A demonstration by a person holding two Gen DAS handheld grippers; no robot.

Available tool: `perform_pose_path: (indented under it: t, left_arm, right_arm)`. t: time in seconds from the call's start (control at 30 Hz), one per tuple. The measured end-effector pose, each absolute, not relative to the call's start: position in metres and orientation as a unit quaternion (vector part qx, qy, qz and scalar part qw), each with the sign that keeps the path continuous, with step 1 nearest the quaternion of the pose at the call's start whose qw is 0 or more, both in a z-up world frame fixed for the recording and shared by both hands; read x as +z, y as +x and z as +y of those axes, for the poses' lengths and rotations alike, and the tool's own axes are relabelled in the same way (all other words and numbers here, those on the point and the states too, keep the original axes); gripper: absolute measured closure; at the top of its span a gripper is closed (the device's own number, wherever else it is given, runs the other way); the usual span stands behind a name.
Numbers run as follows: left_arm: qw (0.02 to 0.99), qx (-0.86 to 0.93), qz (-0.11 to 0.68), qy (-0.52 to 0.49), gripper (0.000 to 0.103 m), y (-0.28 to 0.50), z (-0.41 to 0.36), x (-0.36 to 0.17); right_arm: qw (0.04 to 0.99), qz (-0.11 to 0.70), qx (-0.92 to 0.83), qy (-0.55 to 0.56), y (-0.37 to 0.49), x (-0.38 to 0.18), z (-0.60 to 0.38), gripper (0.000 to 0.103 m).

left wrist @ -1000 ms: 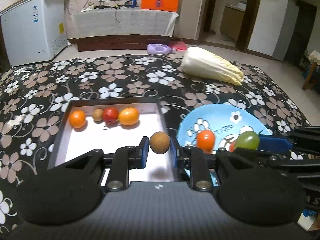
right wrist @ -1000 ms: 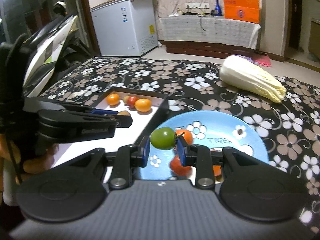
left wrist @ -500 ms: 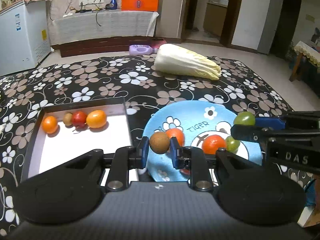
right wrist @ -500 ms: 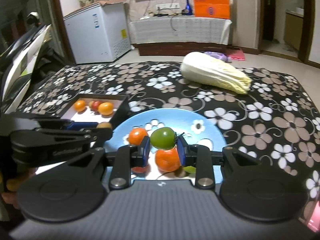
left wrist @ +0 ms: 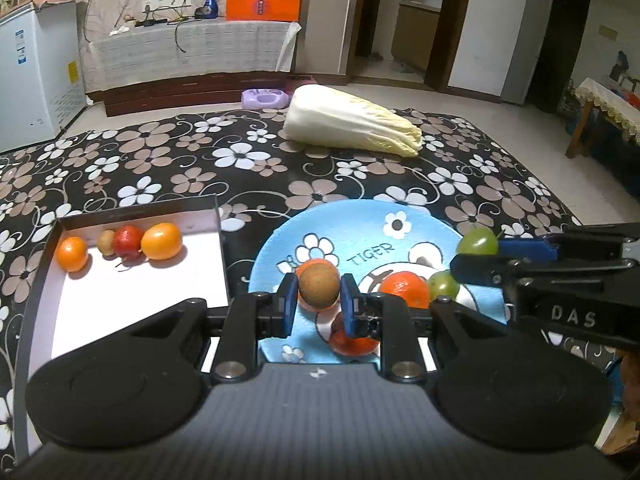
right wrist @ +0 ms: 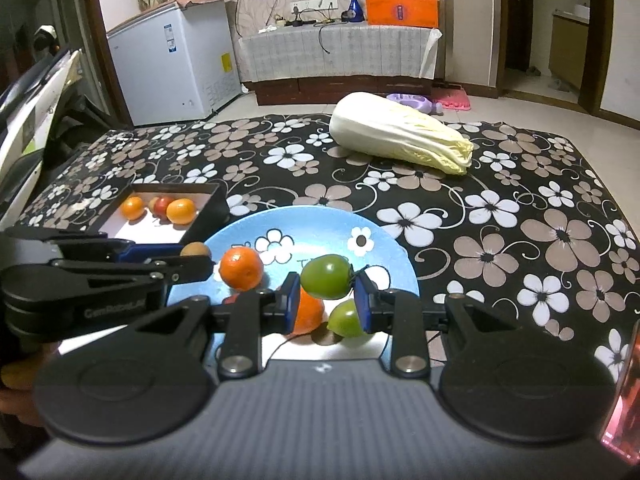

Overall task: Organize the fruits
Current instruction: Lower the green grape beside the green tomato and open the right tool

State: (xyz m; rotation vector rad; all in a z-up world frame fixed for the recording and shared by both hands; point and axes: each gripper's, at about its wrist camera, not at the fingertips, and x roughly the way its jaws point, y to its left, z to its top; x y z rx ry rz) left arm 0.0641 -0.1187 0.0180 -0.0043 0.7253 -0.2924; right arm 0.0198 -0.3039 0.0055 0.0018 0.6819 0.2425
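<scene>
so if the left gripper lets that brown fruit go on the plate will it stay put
Probably not. The brown fruit looks round and smooth, so it would likely roll. The plate looks shallow, so its rim may not stop it, though the orange might. It looks firm, unlikely to bruise.

Pale tiled floor (left wrist: 460, 104), white chest freezer (right wrist: 176, 64), cloth-draped low cabinet (left wrist: 192, 54), dark doorways

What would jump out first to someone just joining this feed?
Each claw grips a fruit above the blue plate: the left claw a brown round fruit, the right claw a green tomato. Behind, a large napa cabbage lies on the flowered cloth; left, a white tray holds four fruits.
</scene>
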Motion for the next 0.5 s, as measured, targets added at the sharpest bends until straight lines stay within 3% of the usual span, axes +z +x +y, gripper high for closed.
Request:
perform_pose_path:
  t: [0.5]
  left_arm:
    - [0.925,-0.168,0.342,-0.002,0.076,0.078,-0.141,0.015]
  right_arm:
    - [0.924,0.361,0.126,-0.017,0.019,-0.003,-0.306,0.071]
